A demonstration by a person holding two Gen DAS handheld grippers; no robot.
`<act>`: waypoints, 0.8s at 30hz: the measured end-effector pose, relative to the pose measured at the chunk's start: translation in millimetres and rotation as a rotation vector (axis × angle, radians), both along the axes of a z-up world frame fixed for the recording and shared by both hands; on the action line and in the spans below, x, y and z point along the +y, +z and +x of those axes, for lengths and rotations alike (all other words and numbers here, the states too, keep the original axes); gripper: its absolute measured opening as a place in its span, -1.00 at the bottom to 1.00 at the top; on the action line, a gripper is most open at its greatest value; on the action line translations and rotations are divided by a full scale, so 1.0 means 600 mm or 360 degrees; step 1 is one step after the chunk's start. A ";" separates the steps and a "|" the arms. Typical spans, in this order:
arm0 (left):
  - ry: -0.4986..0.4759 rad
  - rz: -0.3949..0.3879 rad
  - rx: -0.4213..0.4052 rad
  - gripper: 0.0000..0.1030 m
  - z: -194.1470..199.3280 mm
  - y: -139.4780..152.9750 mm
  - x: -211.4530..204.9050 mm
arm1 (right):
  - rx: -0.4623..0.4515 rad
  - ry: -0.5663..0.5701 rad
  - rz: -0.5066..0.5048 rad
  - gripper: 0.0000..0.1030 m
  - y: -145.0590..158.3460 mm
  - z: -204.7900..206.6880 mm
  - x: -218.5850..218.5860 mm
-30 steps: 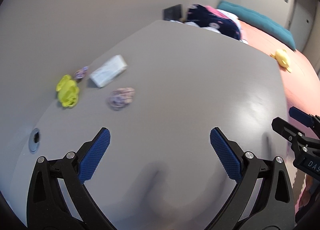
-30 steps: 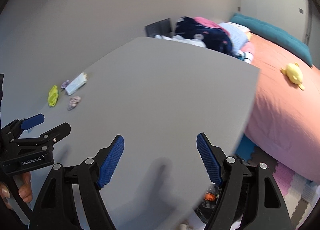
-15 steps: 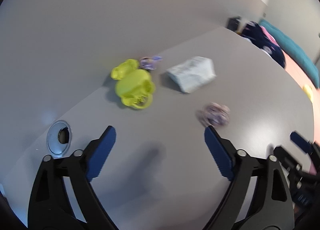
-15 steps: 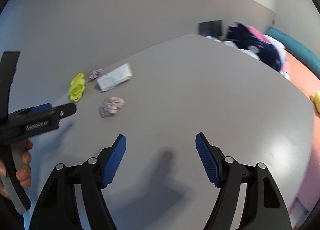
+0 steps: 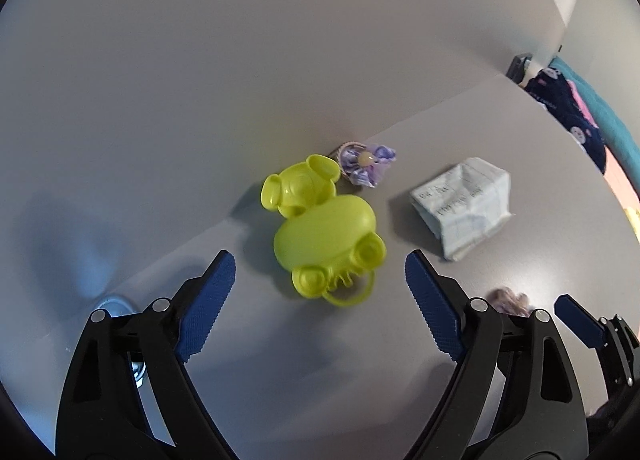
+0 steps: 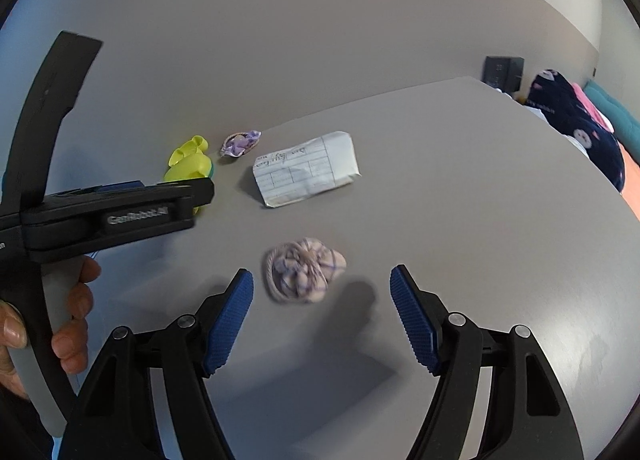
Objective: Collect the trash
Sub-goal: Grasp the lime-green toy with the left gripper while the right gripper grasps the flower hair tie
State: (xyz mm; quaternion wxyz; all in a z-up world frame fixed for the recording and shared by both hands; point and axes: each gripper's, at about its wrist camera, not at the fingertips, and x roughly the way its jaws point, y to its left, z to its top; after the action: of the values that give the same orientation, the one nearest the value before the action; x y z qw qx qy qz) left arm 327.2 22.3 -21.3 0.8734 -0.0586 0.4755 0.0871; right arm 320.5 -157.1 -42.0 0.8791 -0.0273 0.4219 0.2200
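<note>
**A:** Grey table [image 6: 460, 219] against a grey wall; bedding at the far right edge. What is the trash?

**B:** Four items, clustered near the wall side of the table. Crumpled wad [image 6: 304, 274]: pale lilac and white with thin dark lines, loosely balled, slightly blurred. It lies on the table just ahead of the right gripper [image 6: 322, 296], nearer the left pad than the right, touching neither.

**A:** The paper?

**B:** Folded paper [image 6: 308, 167]: white, ruled into a grid, handwriting on it, creased across the middle. Flat on the table beyond the wad, well apart from it.

**A:** And further out?

**B:** Small purple wrapper [image 5: 366, 163], crinkled, with a pale yellowish round spot at its centre. It sits at the table's back edge, touching or almost touching the yellow-green plastic toy [image 5: 324, 227]. That toy is glossy, with an oval body, round knobs and a thin loop at the near end.

**A:** Grippers?

**B:** Left gripper [image 5: 320, 292]: blue ridged pads spread wide, nothing between them. The toy's loop end lies just ahead of the gap, clear of both pads. Right gripper: pads also well apart, nothing gripped. In the right wrist view a hand [image 6: 60, 324] holds the left gripper's grey handle, and that gripper's black body hides part of the toy.
</note>
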 end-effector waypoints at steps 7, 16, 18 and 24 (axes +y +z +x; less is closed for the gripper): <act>0.0030 0.0018 0.0031 0.42 0.019 -0.018 0.011 | 0.0000 -0.0005 -0.0017 0.11 -0.012 0.012 0.009; 0.0017 0.0048 0.0018 0.12 0.022 -0.016 0.009 | 0.0021 0.0027 -0.0013 -0.54 -0.010 0.008 0.014; 0.0026 0.0045 0.0013 0.12 0.016 -0.015 0.012 | 0.0037 0.0032 -0.0010 -0.56 -0.010 0.003 0.011; -0.0008 0.0042 0.0001 0.12 -0.004 -0.002 0.000 | 0.0057 0.0013 0.0028 -0.56 -0.001 -0.009 -0.009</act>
State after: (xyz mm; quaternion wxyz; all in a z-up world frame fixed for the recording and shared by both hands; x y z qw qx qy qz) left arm 324.8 22.3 -22.4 0.8742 -0.0459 0.4747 0.0911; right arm 315.1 -162.5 -42.7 0.8707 -0.0174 0.4356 0.2276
